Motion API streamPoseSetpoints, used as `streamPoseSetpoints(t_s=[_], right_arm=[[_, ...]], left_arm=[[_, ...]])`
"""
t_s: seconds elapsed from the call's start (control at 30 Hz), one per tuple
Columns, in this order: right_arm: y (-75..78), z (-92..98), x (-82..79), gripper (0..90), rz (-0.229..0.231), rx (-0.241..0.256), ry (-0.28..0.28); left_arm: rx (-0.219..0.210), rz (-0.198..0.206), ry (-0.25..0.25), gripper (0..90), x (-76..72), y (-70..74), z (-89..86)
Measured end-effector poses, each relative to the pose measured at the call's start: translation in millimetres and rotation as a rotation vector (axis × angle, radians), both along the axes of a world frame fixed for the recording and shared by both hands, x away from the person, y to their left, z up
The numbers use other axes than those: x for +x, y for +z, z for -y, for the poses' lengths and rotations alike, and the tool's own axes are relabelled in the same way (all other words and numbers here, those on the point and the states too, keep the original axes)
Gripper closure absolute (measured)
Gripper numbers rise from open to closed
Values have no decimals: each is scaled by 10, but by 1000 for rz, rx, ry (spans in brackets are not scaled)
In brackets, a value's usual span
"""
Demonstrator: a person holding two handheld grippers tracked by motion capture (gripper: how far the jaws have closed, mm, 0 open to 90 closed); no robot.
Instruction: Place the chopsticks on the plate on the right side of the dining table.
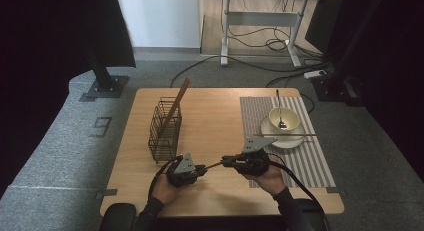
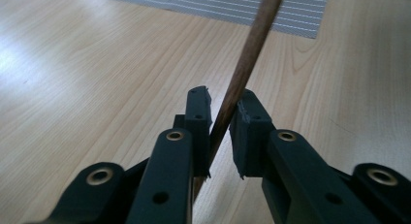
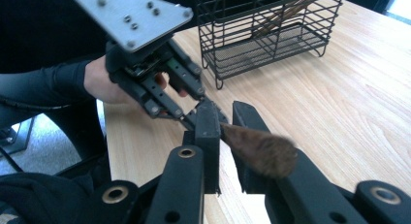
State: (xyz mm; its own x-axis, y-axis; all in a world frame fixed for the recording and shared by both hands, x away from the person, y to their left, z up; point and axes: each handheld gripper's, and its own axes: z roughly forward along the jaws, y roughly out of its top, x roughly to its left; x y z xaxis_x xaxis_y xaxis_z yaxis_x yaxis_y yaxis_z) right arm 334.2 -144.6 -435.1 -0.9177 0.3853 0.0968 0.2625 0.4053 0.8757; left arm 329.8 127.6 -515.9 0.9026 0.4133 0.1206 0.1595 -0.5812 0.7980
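A brown wooden chopstick (image 1: 214, 165) spans the gap between my two grippers near the table's front middle. My left gripper (image 1: 202, 169) has its pads close around one end, and the chopstick (image 2: 247, 54) runs slantwise between its jaws (image 2: 223, 100). My right gripper (image 1: 225, 161) is shut on the other end, whose blurred tip (image 3: 257, 149) sticks out toward the camera past its jaws (image 3: 228, 120). The left gripper (image 3: 191, 110) faces it closely in the right gripper view.
A black wire basket (image 1: 165, 128) stands at the left with another chopstick (image 1: 177, 101) leaning in it. On the striped placemat (image 1: 310, 156) at the right sits a plate (image 1: 282, 142) with a bowl (image 1: 290, 122), a spoon (image 1: 280, 108) and one chopstick (image 1: 287, 135) across it.
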Motion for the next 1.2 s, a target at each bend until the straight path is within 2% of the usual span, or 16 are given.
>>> streamPoseSetpoints(t_s=[0.2, 0.33, 0.47, 0.57, 0.8, 0.9, 1.0, 1.2], right_arm=[[-31, 110, 115, 745, -41, 55, -28], [-62, 182, 181, 715, -74, 80, -48], [-60, 188, 194, 562, -60, 59, -71], [-38, 193, 196, 460, -50, 67, -109], [8, 189, 180, 305, 40, 13, -210], [1, 164, 173, 260, 90, -41, -258], [-43, 149, 200, 230, 105, -95, -287], [-163, 182, 296, 226, 76, -151, -309]], left_arm=[[10, 32, -48, 837, -57, 31, 64], [5, 15, -62, 851, -62, 41, 100], [12, -6, -66, 852, -54, 42, 109], [18, -20, -68, 852, -52, 41, 121], [39, -44, -80, 851, -60, 18, 165], [45, -48, -84, 851, -60, 8, 173], [54, -42, -82, 851, -59, 9, 167], [38, -39, -76, 850, -45, -4, 142]])
